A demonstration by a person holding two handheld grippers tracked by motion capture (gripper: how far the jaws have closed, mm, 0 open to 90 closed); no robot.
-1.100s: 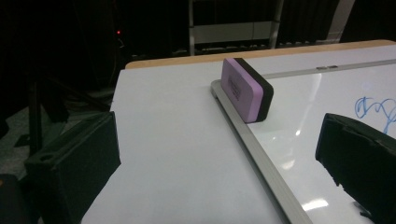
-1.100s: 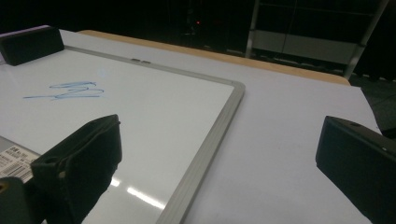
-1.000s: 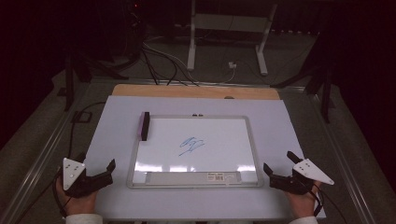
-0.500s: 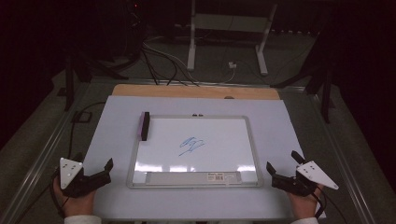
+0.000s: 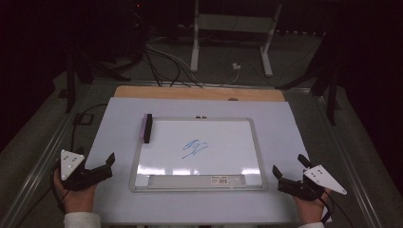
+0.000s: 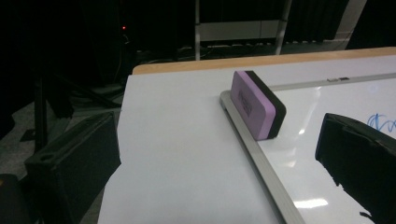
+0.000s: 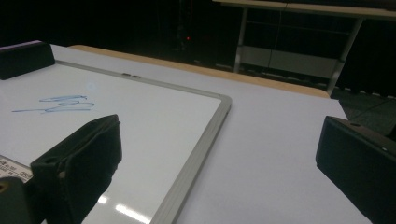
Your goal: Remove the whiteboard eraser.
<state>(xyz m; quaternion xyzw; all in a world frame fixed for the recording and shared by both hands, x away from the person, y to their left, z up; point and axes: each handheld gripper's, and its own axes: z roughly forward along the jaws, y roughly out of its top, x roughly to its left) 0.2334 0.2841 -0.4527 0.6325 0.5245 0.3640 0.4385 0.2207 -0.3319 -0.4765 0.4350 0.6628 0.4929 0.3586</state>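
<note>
A whiteboard point(image 5: 197, 189) with a grey frame lies flat in the middle of the white-covered table point(image 5: 114, 123). A blue scribble point(image 5: 194, 148) marks its centre. A purple and black eraser point(image 5: 148, 128) stands on edge at the board's far left rim. My left gripper point(image 5: 108, 166) is open near the board's near left corner and holds nothing. My right gripper point(image 5: 287, 166) is open off the near right corner, also holding nothing. The left gripper view has the left gripper point(image 6: 215, 163) facing the eraser point(image 6: 254, 105). In the right gripper view, the right gripper point(image 7: 219, 163) straddles the whiteboard's frame point(image 7: 196, 154).
A wooden strip point(image 5: 199, 93) runs along the table's far edge. Beyond it are floor cables point(image 5: 166, 61) and a white stand point(image 5: 228, 28) in the dark. White table surface lies free on both sides of the board.
The left gripper has edged slightly forward and the right gripper slightly outward to the right. Both stay open. The board and eraser have not moved.
</note>
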